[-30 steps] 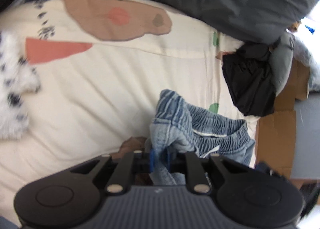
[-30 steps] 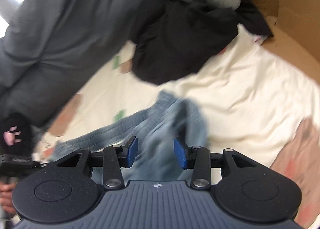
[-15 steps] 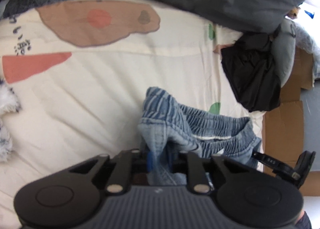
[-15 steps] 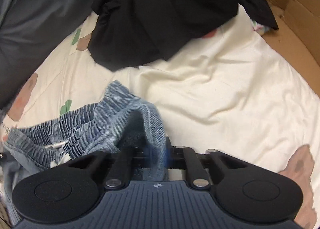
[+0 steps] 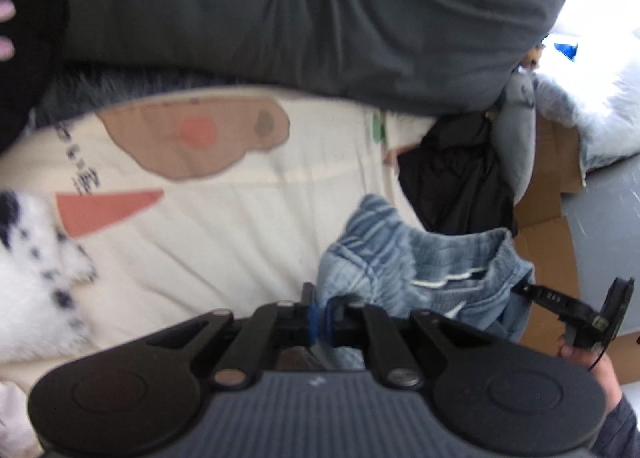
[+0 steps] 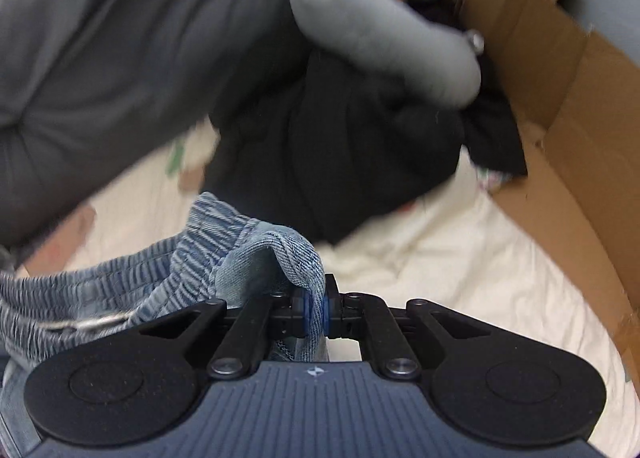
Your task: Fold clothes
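Left wrist view: the left gripper (image 5: pixel 320 318) has its jaws pinched tight on a fold of the denim shorts (image 5: pixel 400 258), which bunch up above the cream sheet (image 5: pixel 224 242). A black garment (image 5: pixel 456 182) lies just beyond. Right wrist view: the right gripper (image 6: pixel 316 312) clamps the denim hem between its 2 blue pads (image 6: pixel 306 312), a cardboard box (image 6: pixel 560 118) to the right.

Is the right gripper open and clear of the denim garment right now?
No, the right gripper is shut on a fold of the denim garment, with cloth pinched between its blue pads.
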{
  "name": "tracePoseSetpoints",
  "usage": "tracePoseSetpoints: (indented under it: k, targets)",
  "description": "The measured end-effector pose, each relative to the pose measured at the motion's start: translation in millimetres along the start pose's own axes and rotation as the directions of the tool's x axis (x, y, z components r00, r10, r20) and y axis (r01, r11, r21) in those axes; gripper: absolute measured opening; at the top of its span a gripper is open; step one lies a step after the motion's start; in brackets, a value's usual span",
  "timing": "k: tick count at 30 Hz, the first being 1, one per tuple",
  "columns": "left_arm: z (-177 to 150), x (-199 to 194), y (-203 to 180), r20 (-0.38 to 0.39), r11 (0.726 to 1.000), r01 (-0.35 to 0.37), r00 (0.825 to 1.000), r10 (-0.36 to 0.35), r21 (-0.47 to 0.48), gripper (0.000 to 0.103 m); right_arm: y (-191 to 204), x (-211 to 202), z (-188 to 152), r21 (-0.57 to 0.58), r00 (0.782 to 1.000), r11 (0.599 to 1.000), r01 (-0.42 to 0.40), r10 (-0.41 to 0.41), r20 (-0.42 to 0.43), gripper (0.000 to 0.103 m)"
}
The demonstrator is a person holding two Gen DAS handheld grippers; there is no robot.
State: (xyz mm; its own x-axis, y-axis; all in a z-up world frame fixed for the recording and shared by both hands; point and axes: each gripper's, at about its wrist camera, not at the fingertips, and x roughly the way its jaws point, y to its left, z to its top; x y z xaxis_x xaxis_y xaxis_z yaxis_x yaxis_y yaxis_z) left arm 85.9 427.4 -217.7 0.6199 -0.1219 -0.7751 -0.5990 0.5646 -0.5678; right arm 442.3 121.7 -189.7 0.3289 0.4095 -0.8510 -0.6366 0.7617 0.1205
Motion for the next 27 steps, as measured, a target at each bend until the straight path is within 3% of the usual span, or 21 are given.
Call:
tracePoseSetpoints:
  k: [12,23,27]
  targets:
    - [22.8,-18.2,20.6,0.104,0.997,-0.074,0.992,0.074,-0.011,0.004,59.0,15.4,76.1,-0.131,0.998,0.991,0.000,0.007,0.057,0.005]
    - [48.1,-38.8,40.9,0.191,0.991,-0.133,0.972,0.136,-0.028,0.004,132.8,32.0,119.0,-0.262,0.997,0.965,-0.013,0.031,0.067,0.005]
    - [51.6,-30.4,59.6,0.169,0.983,-0.176,0.968,0.183,-0.054,0.004,157.3,55.9,121.1,-0.298,0.999,0.954,-0.022,0.036,0.041,0.005]
